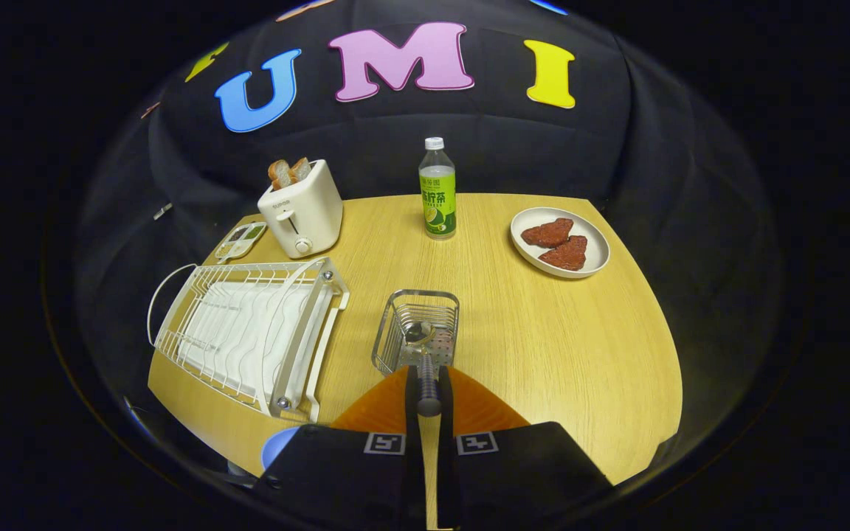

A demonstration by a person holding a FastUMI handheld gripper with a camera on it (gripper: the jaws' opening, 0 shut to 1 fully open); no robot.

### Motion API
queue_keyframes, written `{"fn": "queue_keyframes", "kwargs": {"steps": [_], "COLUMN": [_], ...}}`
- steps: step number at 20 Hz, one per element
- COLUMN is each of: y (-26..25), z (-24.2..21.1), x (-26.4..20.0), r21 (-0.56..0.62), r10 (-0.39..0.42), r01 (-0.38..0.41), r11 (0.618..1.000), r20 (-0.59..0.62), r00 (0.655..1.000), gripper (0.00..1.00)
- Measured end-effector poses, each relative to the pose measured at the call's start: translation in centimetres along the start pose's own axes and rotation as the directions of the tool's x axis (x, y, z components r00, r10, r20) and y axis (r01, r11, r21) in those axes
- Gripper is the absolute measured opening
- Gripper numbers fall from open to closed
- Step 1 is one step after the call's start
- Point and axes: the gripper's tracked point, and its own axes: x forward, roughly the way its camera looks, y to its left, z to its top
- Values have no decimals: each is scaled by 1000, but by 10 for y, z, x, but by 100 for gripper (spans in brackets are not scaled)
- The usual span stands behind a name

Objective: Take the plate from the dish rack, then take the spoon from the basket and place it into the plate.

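My gripper is shut on the dark handle of a metal spoon. The spoon points ahead of the fingers, with its bowl end inside the outline of the wire basket; I cannot tell whether it touches the basket's floor. An orange plate lies flat on the table directly under the fingers, between me and the basket. The white dish rack stands to the left of the basket with no plate in its slots.
Beyond the basket stands a green-labelled bottle. A cream toaster with bread slices and a small compartment tray sit behind the rack. A white plate with red pieces lies far right. Bare wooden table spreads right of the basket.
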Motion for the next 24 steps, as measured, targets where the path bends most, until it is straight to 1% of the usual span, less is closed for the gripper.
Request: {"fn": "queue_keyframes", "kwargs": {"steps": [4,9,12,16,18,21,24], "y": [0,14,31,52,59,71,76], "z": [8,14,6,-22,-41,-73,-101], "x": [-27,-73,-97,-120,-125,-127,-123], "r21": [8,27,32,40,42,60,61], "r10": [8,55,100,146,156,176,179], "r01": [-9,-58,-104,-149,-158,-175,-175], "r11": [1000,998,994,988,987,983,983], "r20": [47,104,111,78,46,-10,-56], "r00": [999,993,989,986,987,984,982], "gripper": [10,10,10,10,10,10,10]}}
